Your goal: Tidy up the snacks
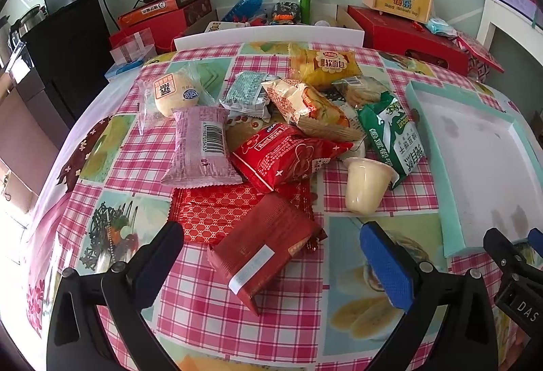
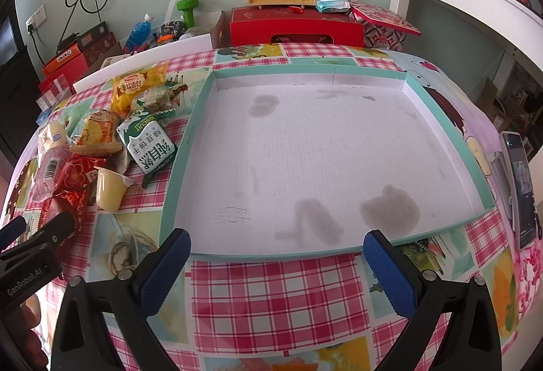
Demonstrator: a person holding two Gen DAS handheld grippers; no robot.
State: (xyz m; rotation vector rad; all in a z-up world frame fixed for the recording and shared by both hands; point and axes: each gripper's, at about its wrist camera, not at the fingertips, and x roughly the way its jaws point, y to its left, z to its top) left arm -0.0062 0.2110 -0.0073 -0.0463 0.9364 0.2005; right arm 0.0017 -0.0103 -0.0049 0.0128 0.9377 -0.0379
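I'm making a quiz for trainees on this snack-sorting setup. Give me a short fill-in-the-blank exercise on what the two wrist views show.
1. The teal-rimmed tray holds ____ snacks.
2. The left tool hovers with its fingers ____.
3. The pudding cup lies beside the ____ biscuit packet.
4. At the table's right edge lies a ____.

Missing words: no; open; green; phone

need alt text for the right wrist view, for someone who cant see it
An open right gripper hovers over a pink checked tablecloth, facing a shallow teal-rimmed tray with nothing in it. A heap of snack packets and a pudding cup lie left of the tray.
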